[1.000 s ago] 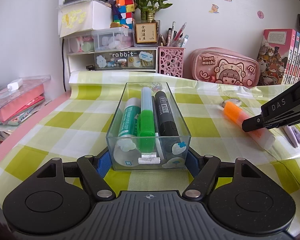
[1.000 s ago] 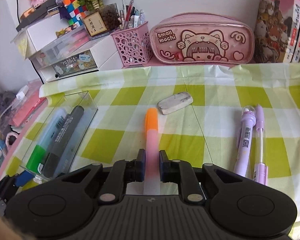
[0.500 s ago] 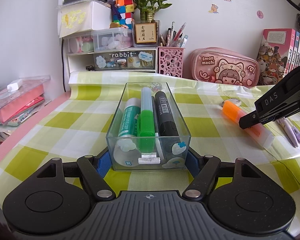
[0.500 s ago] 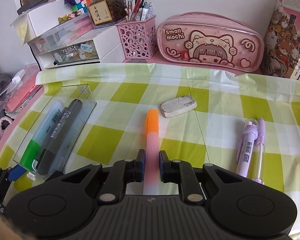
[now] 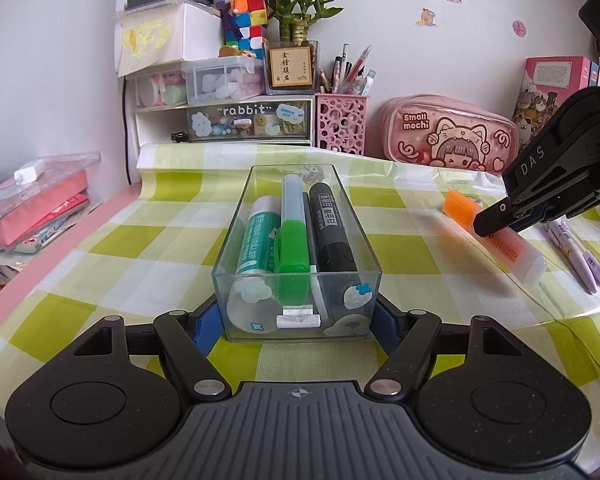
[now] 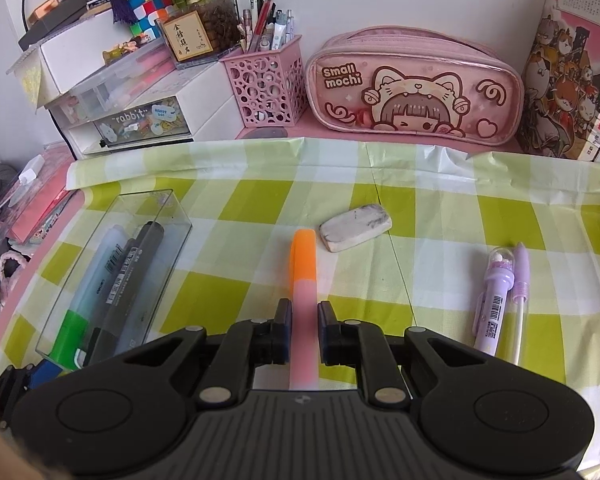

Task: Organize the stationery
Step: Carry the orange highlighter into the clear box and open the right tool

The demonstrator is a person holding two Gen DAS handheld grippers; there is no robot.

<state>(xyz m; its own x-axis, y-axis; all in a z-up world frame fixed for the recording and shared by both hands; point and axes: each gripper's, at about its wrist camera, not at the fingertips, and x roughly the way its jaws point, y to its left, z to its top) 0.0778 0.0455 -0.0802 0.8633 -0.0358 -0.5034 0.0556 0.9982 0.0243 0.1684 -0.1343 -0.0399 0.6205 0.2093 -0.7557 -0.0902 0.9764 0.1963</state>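
The right gripper [image 6: 302,326] has lifted the highlighter [image 6: 303,280] up off the cloth [image 6: 228,300] since a second ago; before, it lay flat. Now it hangs a little above the cloth, with its shadow under it. The gripper's two fingers squeeze the pink body from both sides, and the orange cap points away, toward the eraser [image 6: 356,228]. The eraser lies just past the cap.

The left gripper [image 5: 298,320] has not moved. Its fingers press on both sides of the clear box [image 5: 236,236] at the near end, so it is holding the box. The box sits on the cloth to the left of the highlighter. In it lie a glue stick [image 5: 258,240], a green marker [image 5: 292,236] and a black marker [image 5: 330,224], side by side.

Two purple pens [image 6: 504,300] lie on the cloth to the right, well apart from the highlighter. A pink pencil case [image 6: 412,92] stands at the back by the wall.
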